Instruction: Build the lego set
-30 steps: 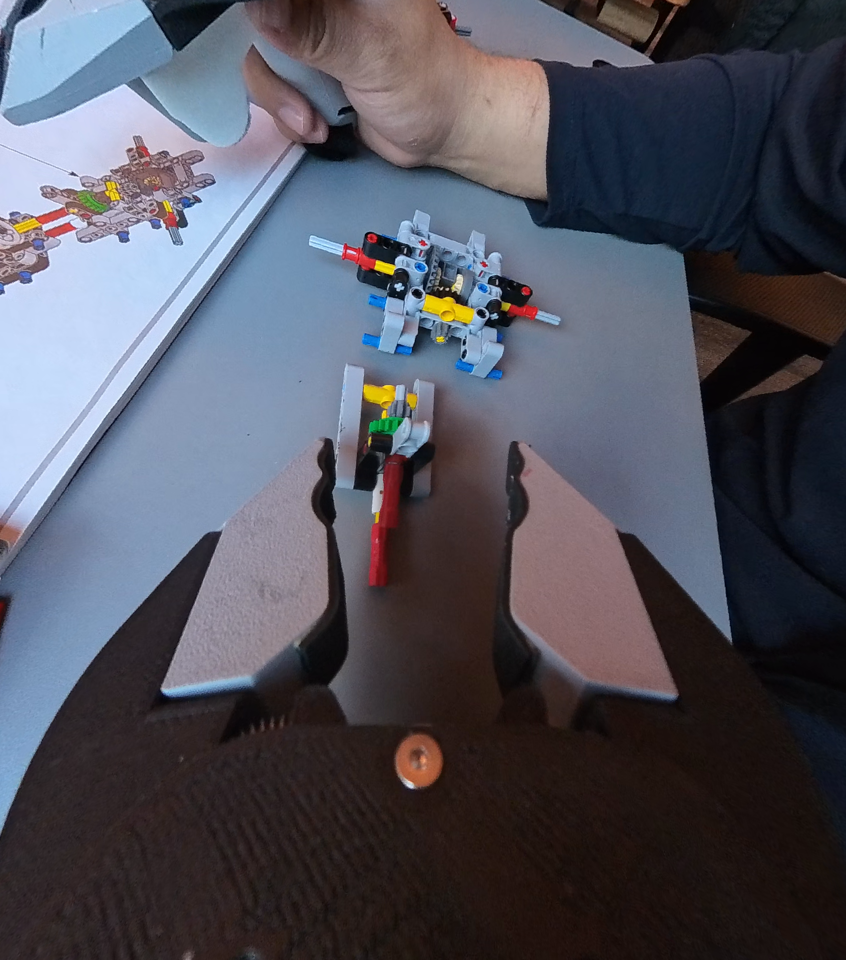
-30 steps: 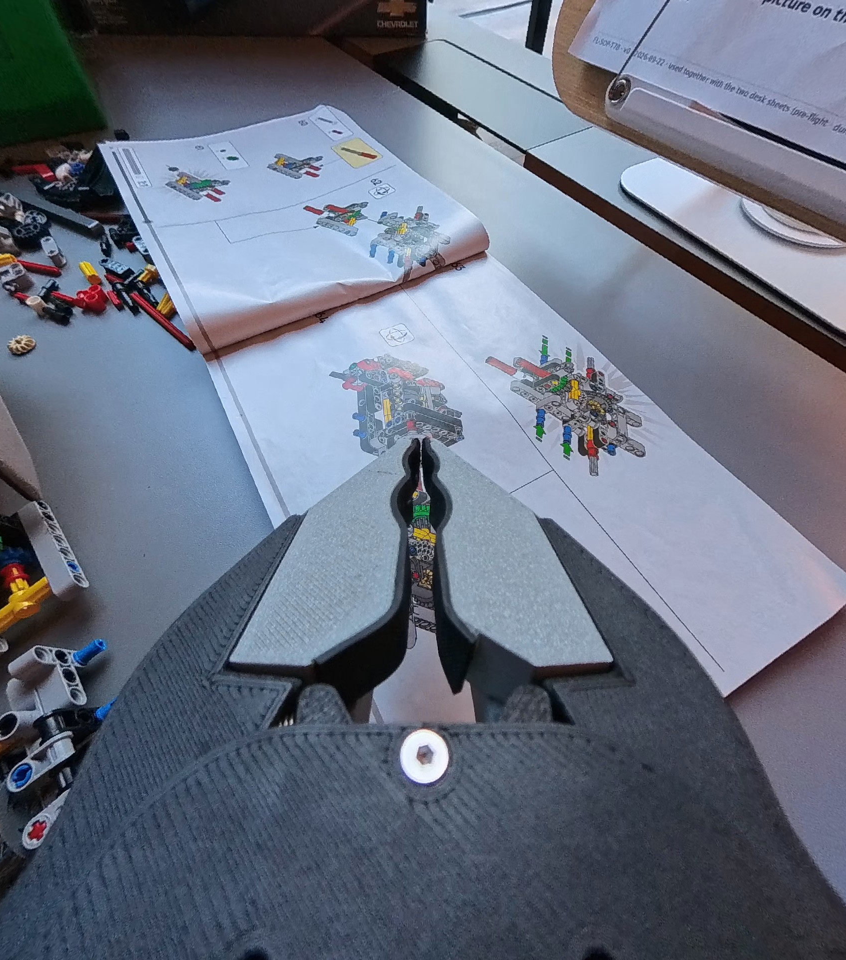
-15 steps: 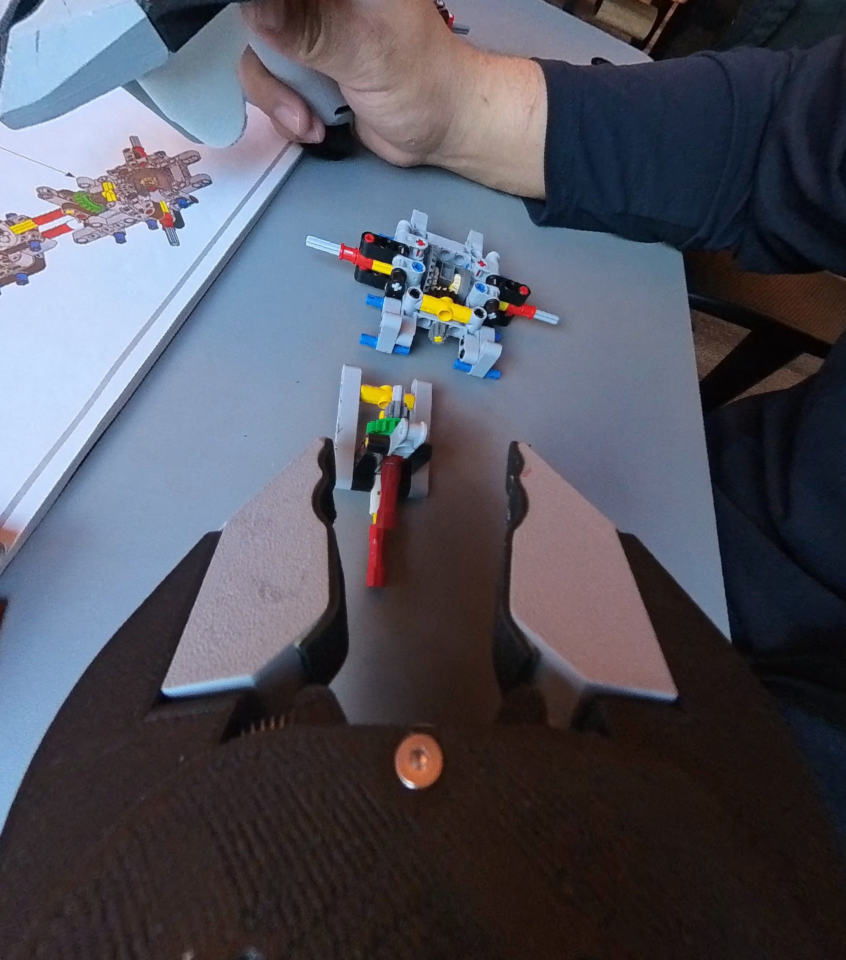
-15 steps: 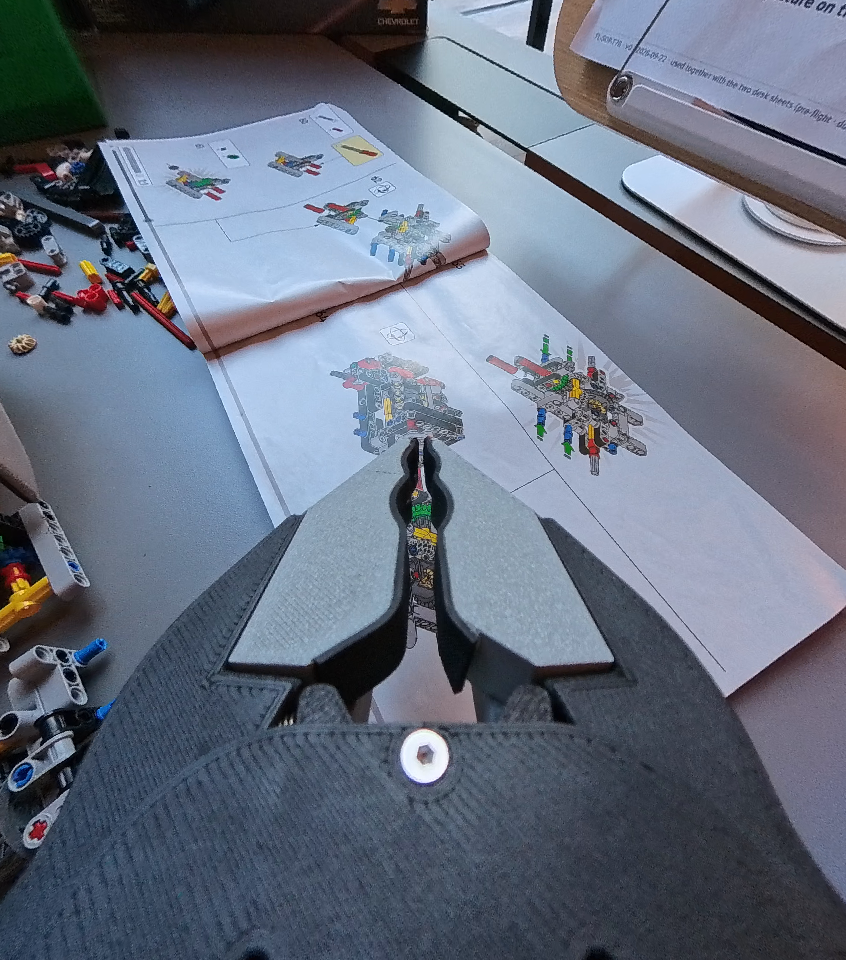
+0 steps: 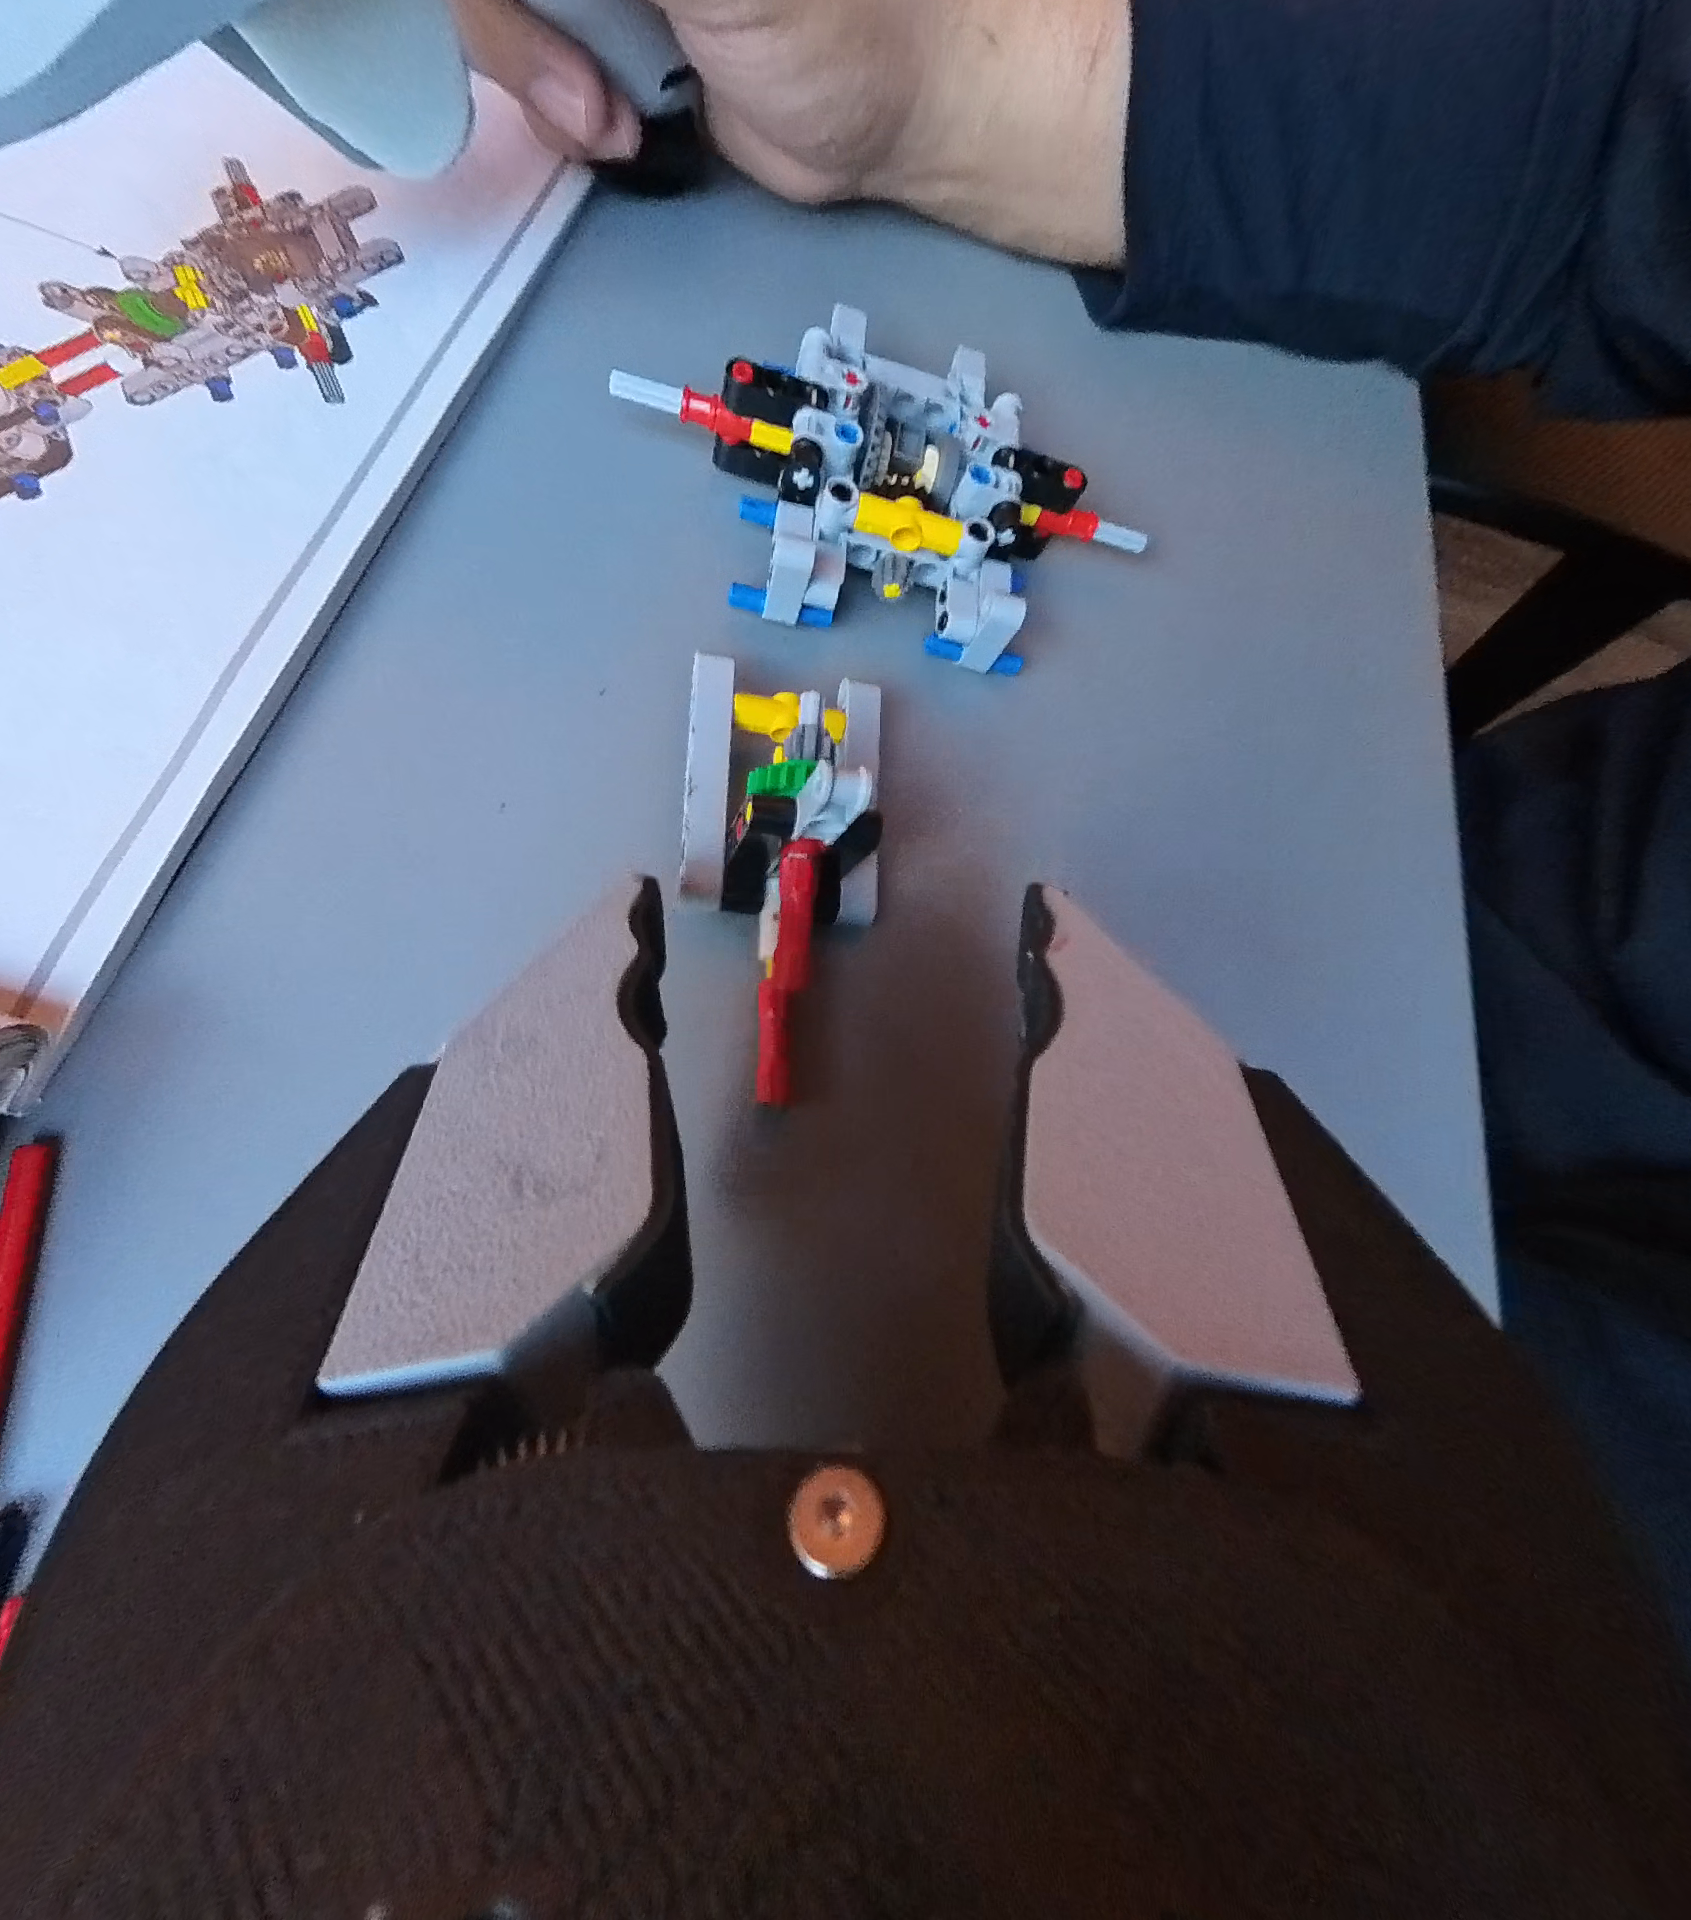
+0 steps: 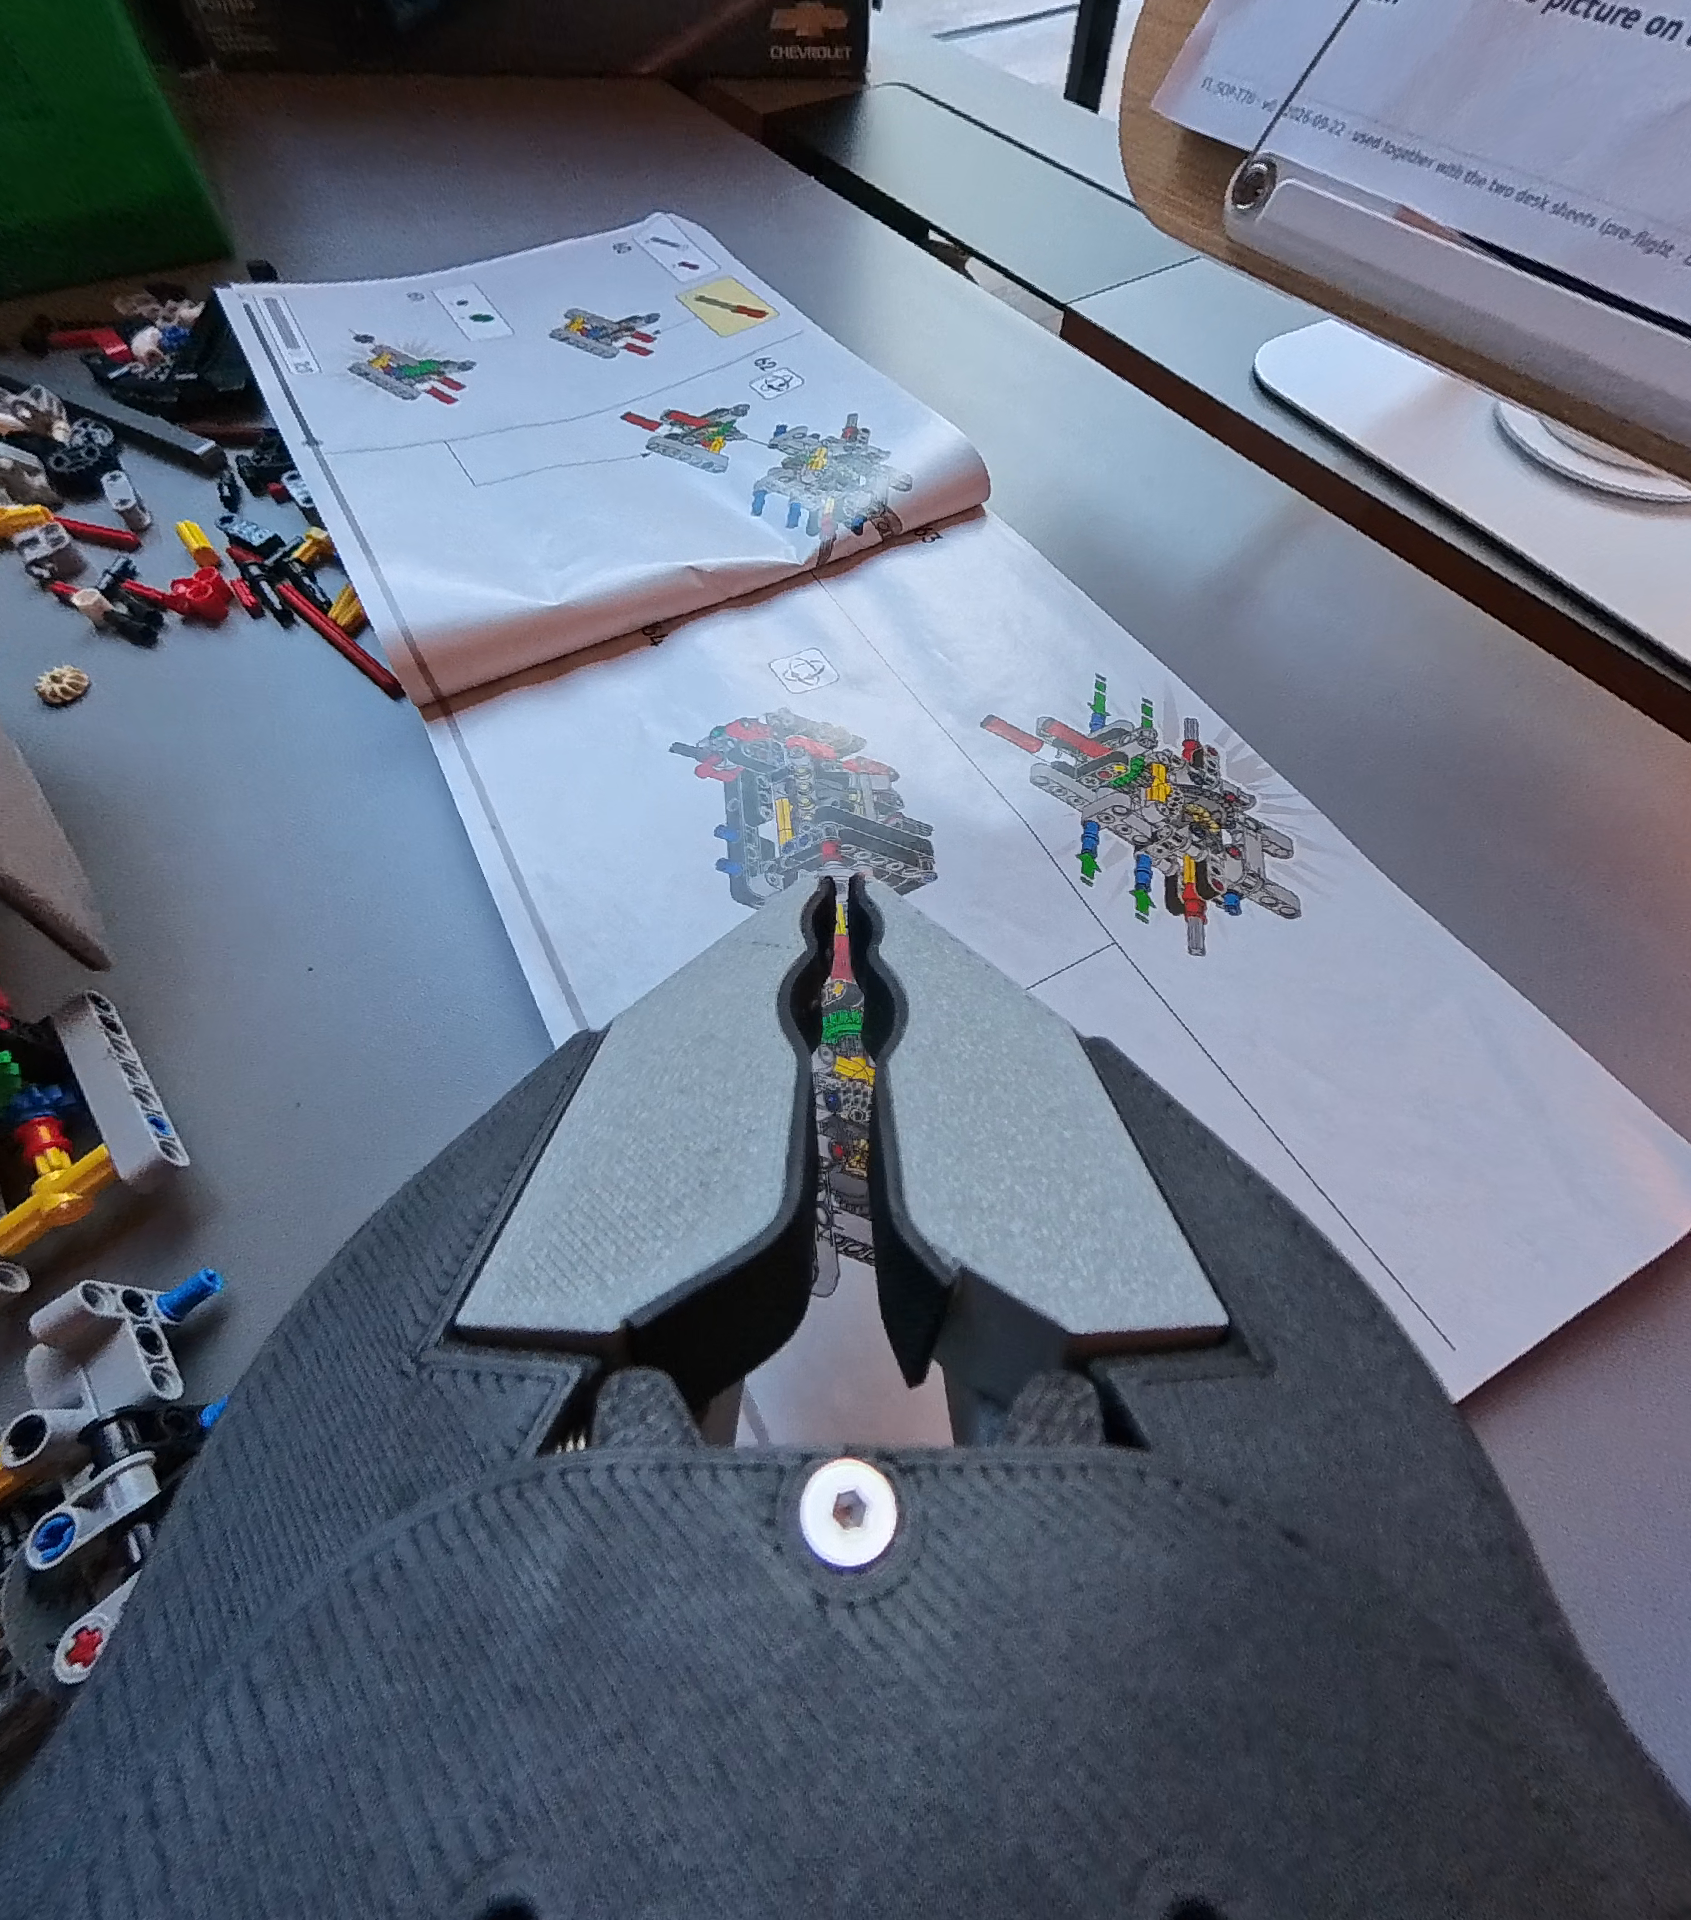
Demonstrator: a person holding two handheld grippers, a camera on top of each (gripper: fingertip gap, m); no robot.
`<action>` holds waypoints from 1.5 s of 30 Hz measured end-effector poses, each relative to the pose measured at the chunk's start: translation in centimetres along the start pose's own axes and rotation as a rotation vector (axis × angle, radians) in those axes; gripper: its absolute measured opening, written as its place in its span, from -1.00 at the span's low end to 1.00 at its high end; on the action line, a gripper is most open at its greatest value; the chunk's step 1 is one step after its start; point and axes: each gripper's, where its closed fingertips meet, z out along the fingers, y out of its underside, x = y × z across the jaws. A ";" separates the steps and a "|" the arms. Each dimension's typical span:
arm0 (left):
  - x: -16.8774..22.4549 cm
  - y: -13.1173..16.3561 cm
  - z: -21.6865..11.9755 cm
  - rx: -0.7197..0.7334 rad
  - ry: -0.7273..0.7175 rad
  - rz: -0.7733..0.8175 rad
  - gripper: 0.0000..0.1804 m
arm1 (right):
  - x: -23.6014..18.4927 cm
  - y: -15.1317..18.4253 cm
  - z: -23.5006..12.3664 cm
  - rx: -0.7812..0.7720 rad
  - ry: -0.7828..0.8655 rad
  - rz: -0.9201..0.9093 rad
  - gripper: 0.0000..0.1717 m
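Note:
My left gripper [image 5: 841,904] is open and empty just above the grey table [image 5: 467,790]. A small grey assembly [image 5: 789,800] with a green gear and yellow pins lies just beyond its tips. The assembly's red axle [image 5: 784,997] reaches back between the fingers without touching them. A larger grey, black and yellow assembly [image 5: 882,488] lies farther on. My right gripper [image 6: 843,894] is shut with nothing between its pads, and hovers over the open instruction booklet [image 6: 612,810]. It also shows at the top left of the left wrist view [image 5: 197,83], held by a hand [image 5: 820,94].
Loose red, black and yellow parts [image 6: 145,540] lie left of the booklet, near a green box [image 6: 41,135]. Both assemblies show at the left of the right wrist view [image 6: 20,1122]. A monitor stand [image 6: 1547,468] is at the right. A dark sleeve [image 5: 1443,156] crosses the table's far right.
My left gripper has drawn back slightly from the small assembly, still open. The right gripper stays shut over the booklet and has barely moved.

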 end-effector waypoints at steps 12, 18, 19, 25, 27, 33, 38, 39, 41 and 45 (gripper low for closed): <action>-1.0 1.1 0.6 -0.070 -0.079 0.057 -0.26 | 0.0 0.0 0.0 0.001 -0.005 0.001 -1.00; -0.8 1.7 -0.1 -0.099 -0.063 0.056 -0.31 | 0.0 0.0 0.0 0.002 -0.005 0.005 -1.00; -0.6 1.8 -0.3 -0.104 -0.044 0.043 -0.32 | 0.0 0.0 0.0 0.003 -0.004 0.005 -1.00; 0.9 2.3 -0.8 -0.118 0.053 0.006 -0.35 | 0.0 0.0 0.0 0.001 0.004 -0.006 -1.00; 1.0 2.3 -0.8 -0.120 0.060 0.005 -0.36 | 0.0 0.0 0.0 -0.001 0.009 -0.010 -1.00; 1.0 2.6 -1.1 -0.135 0.052 0.009 -0.40 | 0.1 0.1 0.1 -0.008 0.018 -0.012 -1.00; 6.5 2.5 -1.2 -0.133 0.379 -0.026 -0.41 | 0.1 0.1 0.1 -0.012 0.020 -0.016 -1.00; 8.2 2.1 -1.3 -0.125 0.467 -0.013 -0.43 | 0.1 0.2 0.1 -0.014 0.021 -0.017 -1.00; 9.5 1.8 -1.3 -0.118 0.517 0.023 -0.41 | 0.1 0.2 0.1 -0.015 0.021 -0.019 -1.00; 6.8 0.9 -1.6 -0.056 0.414 -0.019 -0.46 | 0.1 0.1 0.1 -0.013 0.022 -0.020 -1.00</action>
